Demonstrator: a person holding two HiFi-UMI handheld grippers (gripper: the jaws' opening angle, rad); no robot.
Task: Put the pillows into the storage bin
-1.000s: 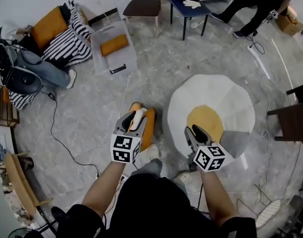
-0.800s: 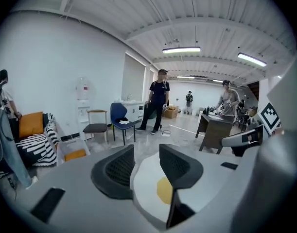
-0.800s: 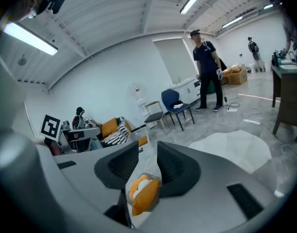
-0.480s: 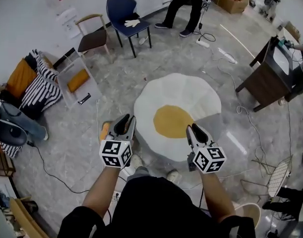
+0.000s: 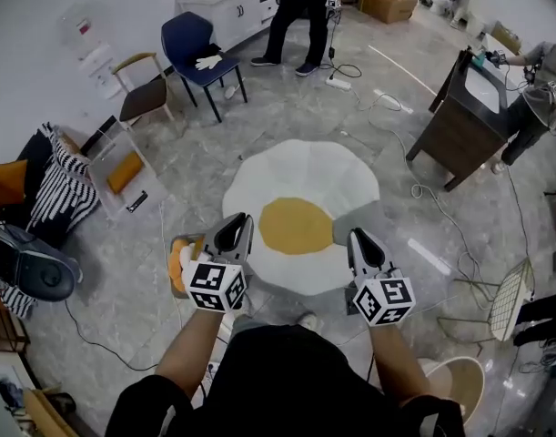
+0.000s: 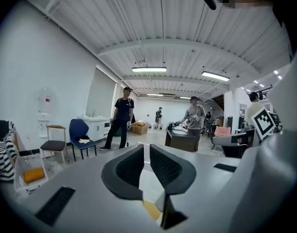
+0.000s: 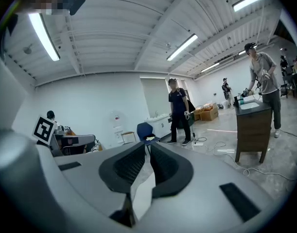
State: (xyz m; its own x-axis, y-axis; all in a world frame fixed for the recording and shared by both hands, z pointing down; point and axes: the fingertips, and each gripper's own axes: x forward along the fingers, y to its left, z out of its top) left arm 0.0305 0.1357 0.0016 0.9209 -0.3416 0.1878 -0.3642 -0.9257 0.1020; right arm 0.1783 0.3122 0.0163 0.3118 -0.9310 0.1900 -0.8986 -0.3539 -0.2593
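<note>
holding the left gripper (image 5: 237,228) and right gripper (image 5: 362,248) up side by side before the body, aimed nearly level across the room rather than down at the floor. having just drawn both pairs of jaws almost together, down to a thin slit, with nothing between them. probably carried closed and empty for turning about, not for a grab. just beside and below the left gripper, an orange pillow (image 5: 176,264) loose on the floor. beyond both tools, a big fried-egg cushion (image 5: 300,176) lying flat. well off to the left, near the wall, the clear storage bin (image 5: 152,186), already holding another orange pillow (image 5: 125,171), beside heaped striped pillows (image 5: 64,198). likely between pickups, with floor pillows not yet binned.
</note>
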